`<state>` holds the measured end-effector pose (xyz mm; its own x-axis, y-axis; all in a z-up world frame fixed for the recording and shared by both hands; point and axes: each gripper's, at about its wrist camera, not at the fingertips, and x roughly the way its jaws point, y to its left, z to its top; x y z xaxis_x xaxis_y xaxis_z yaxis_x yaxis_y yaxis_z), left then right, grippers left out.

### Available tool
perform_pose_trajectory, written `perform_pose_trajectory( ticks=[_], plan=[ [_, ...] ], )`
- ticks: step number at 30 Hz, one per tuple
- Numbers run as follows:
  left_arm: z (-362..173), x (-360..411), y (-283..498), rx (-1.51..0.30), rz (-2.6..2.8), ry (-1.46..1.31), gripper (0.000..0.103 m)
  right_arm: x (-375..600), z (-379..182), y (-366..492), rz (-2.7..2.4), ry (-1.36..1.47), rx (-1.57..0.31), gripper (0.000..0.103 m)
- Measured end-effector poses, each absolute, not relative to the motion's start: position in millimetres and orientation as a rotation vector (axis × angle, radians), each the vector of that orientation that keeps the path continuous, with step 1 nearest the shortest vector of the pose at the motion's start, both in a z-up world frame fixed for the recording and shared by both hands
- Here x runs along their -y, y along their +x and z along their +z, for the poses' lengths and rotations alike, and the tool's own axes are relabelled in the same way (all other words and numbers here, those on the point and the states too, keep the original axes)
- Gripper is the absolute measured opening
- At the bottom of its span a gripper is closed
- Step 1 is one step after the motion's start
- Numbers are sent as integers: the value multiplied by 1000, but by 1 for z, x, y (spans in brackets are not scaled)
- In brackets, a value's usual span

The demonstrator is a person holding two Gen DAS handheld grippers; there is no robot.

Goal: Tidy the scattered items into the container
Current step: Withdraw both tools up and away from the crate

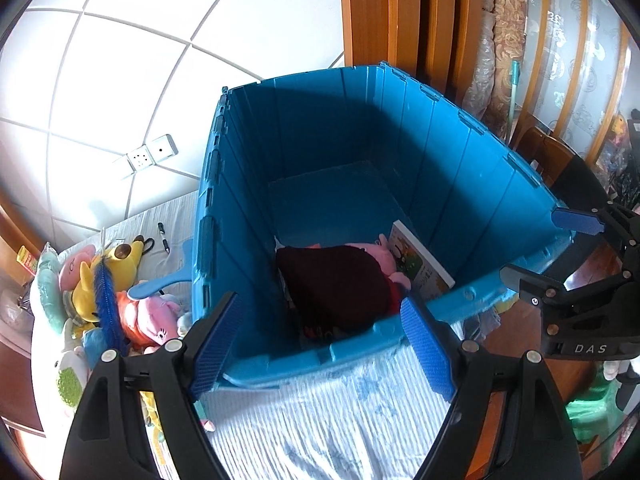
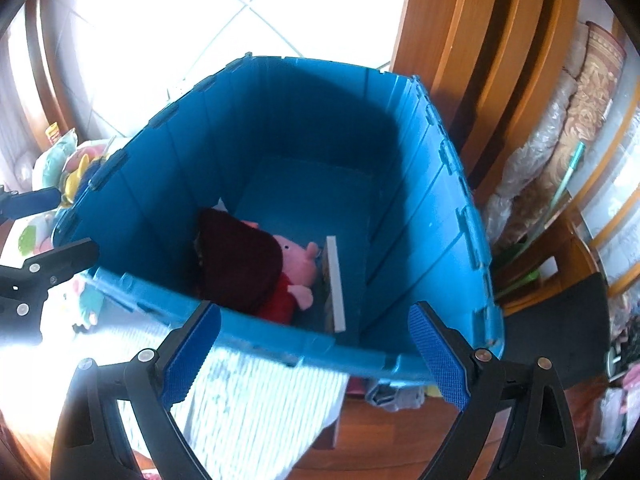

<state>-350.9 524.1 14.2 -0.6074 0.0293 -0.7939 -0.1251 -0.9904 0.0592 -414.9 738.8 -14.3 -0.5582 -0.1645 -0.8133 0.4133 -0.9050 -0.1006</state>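
A deep blue plastic bin (image 1: 360, 356) (image 2: 460, 208) stands on a light striped cloth. Inside lie a dark maroon cloth item (image 1: 336, 284) (image 2: 240, 264), a pink pig plush in a red dress (image 1: 380, 258) (image 2: 298, 264) and a picture book (image 1: 420, 264) (image 2: 335, 284) leaning on the wall. My left gripper (image 1: 320, 348) is open and empty at the bin's near rim. My right gripper (image 2: 316, 356) is open and empty over the near rim; it also shows in the left wrist view (image 1: 540, 244). A heap of plush toys (image 1: 116, 300) lies left of the bin.
A blue feather (image 1: 106, 300), a blue paddle-shaped item (image 1: 168, 276) and a pen (image 1: 163, 232) lie by the plush heap. Wooden door frame (image 1: 380, 12) and rolled rugs (image 1: 508, 40) stand behind the bin. A green plastic stool (image 1: 592, 408) and wooden floor are at right.
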Motion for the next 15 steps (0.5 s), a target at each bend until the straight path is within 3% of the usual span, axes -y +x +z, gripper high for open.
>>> perform_pose_trajectory(
  ticks=[15],
  plan=[
    [-6, -500, -301, -190, 2749, -1328, 81, -737, -30, -353, -2528, 1280, -338, 96]
  ],
)
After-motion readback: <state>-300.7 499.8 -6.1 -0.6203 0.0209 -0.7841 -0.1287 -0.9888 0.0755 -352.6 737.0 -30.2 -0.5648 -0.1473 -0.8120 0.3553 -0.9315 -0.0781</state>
